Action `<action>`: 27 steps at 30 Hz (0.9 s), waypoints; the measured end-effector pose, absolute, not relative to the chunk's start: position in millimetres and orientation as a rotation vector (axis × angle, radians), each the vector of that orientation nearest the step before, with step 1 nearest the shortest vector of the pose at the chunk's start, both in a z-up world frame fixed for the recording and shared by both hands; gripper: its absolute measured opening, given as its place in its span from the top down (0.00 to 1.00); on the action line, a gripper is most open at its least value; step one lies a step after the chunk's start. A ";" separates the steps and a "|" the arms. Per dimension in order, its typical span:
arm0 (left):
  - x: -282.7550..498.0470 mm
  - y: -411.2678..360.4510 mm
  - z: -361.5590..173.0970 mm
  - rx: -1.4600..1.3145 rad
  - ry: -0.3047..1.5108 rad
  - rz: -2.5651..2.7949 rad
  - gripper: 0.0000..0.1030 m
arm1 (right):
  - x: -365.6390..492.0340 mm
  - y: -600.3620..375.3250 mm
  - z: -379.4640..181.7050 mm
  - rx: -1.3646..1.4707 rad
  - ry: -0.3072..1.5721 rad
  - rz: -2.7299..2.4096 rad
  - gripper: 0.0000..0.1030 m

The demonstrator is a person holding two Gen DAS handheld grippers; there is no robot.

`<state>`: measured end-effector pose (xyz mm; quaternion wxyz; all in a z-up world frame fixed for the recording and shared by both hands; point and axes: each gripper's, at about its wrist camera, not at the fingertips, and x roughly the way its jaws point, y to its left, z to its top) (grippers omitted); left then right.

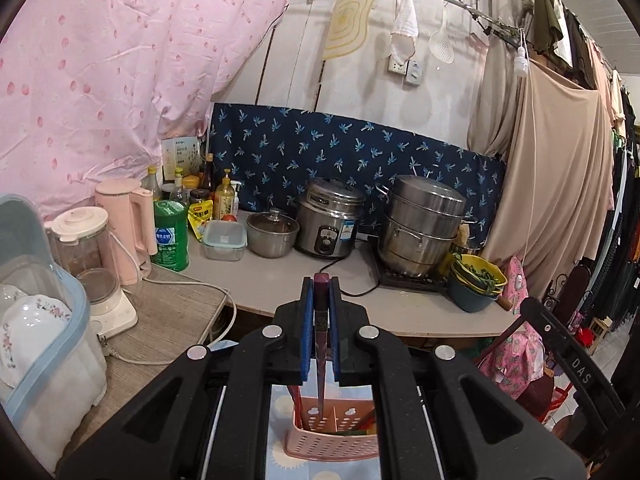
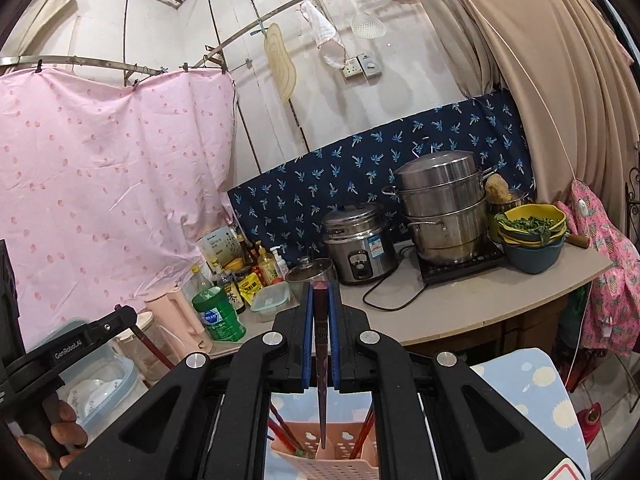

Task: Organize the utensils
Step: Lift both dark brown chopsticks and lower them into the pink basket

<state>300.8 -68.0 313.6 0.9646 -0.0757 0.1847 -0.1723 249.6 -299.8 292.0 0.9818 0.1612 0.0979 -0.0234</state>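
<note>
Here 2 hand-held grippers each pinch 1 dark chopstick upright: the left hand-held gripper [image 1: 320, 292] holds its chopstick [image 1: 320, 344] between blue pads, tip down inside the pink utensil holder [image 1: 332, 436]; the right hand-held gripper [image 2: 320, 300] clamps its chopstick [image 2: 321, 360] over the holder's divider. Red chopsticks [image 2: 282, 428] lean in the holder's compartments. Beyond, the table [image 1: 312, 280] edge runs near, crowded with 2 steel pots.

Both grippers [image 1: 320, 300] [image 2: 320, 304] were black with blue pads [image 1: 306, 328], silver bolts [image 1: 272, 331] and white "GenRobot.AI" lettering [image 2: 68, 349].
</note>
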 end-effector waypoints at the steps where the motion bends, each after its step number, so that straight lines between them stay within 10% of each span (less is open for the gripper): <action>1: 306.5 -69.9 309.2 -0.151 0.383 -0.344 0.93 | 255.9 -298.9 288.2 0.323 0.206 -0.049 0.93; 27: 344.1 -102.6 222.3 -0.071 0.558 -0.334 0.93 | 310.7 -290.7 190.1 0.308 0.431 -0.073 0.93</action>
